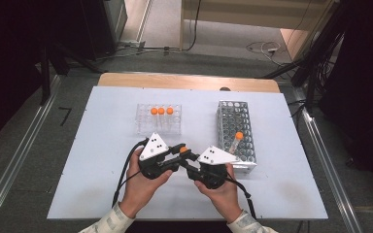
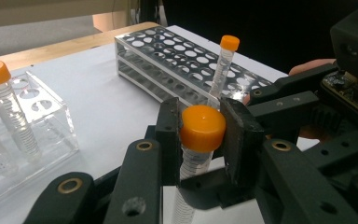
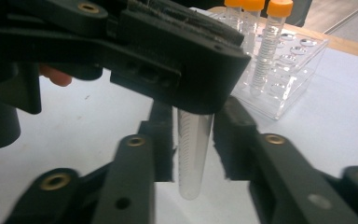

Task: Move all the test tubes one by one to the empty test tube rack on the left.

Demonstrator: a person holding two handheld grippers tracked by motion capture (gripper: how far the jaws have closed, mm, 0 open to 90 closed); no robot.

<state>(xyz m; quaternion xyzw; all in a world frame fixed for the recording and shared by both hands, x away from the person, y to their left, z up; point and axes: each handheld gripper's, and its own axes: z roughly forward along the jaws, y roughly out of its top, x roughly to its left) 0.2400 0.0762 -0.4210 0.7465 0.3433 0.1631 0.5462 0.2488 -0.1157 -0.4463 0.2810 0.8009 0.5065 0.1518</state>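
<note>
Orange-capped and clear, the test tube (image 2: 196, 140) hangs upright between the two grippers, above the white table top (image 1: 102, 184) near its front edge. The left gripper (image 2: 200, 133) has its jaws closed on the tube's orange cap, one black pad pressed against each side of it. The right gripper (image 3: 193, 149) stands lower on the same tube: its jaws flank the clear graduated body with a narrow gap on each side, so they are slightly parted and not pressing on it. In the high view the two grippers meet tip to tip, the left gripper (image 1: 175, 153) and the right gripper (image 1: 190, 158) with the orange cap showing between them.

Just beyond them on the table stands a clear plastic rack (image 1: 158, 121) with three more orange-capped tubes (image 1: 161, 111) in its back row. To the right of it a white perforated metal rack (image 1: 235, 133) holds one tube (image 1: 236, 141), tilted. The table is covered in white, with a strip of bare wood (image 1: 189, 81) along its far edge. Around it lie grey floor, metal rails (image 1: 14, 160) on either side, cables (image 1: 264, 47) on the ground farther back and dark stands in the corners.

Both hands come in from the bottom edge, the left hand (image 1: 143, 182) and the right hand (image 1: 221, 189) each wrapped around its gripper body, sleeves pale and patterned, wrists angled inward toward each other
</note>
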